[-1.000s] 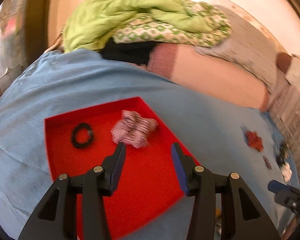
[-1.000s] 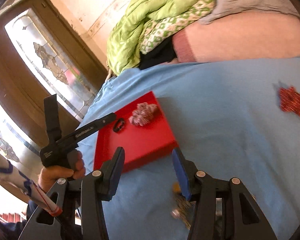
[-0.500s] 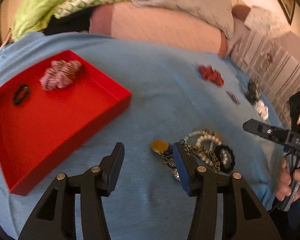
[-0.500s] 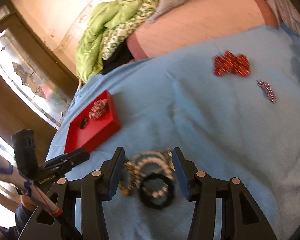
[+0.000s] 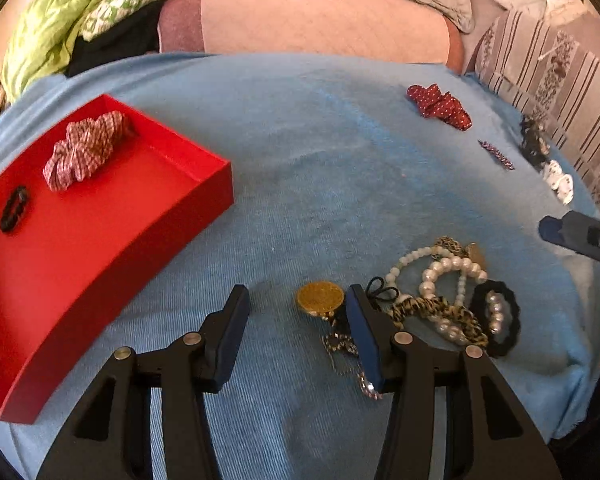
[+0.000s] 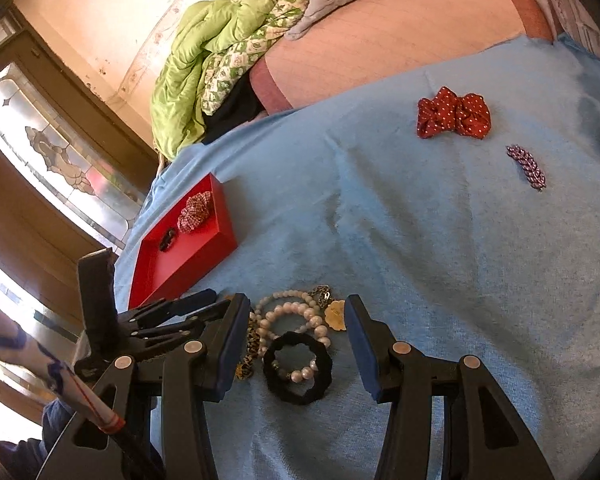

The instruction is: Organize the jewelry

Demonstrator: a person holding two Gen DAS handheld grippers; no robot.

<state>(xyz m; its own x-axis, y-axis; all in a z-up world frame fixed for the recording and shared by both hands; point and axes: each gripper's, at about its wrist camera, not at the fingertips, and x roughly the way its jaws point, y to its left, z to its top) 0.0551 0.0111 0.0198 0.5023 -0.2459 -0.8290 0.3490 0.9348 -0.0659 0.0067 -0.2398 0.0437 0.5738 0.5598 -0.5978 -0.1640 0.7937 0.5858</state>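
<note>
Hovering over the blue cloth [image 5: 320,152], I hold both tongs spread wide, gripping nothing. My left gripper [image 5: 296,320] has the gold medallion [image 5: 320,297] between its fingers; my right gripper [image 6: 296,332] frames the pearl bracelets [image 6: 288,312] and black scrunchie [image 6: 298,368]. Well to the left sits the red tray [image 5: 204,196], holding a checked scrunchie [image 5: 86,150] and a black hair tie [image 5: 14,208]
</note>
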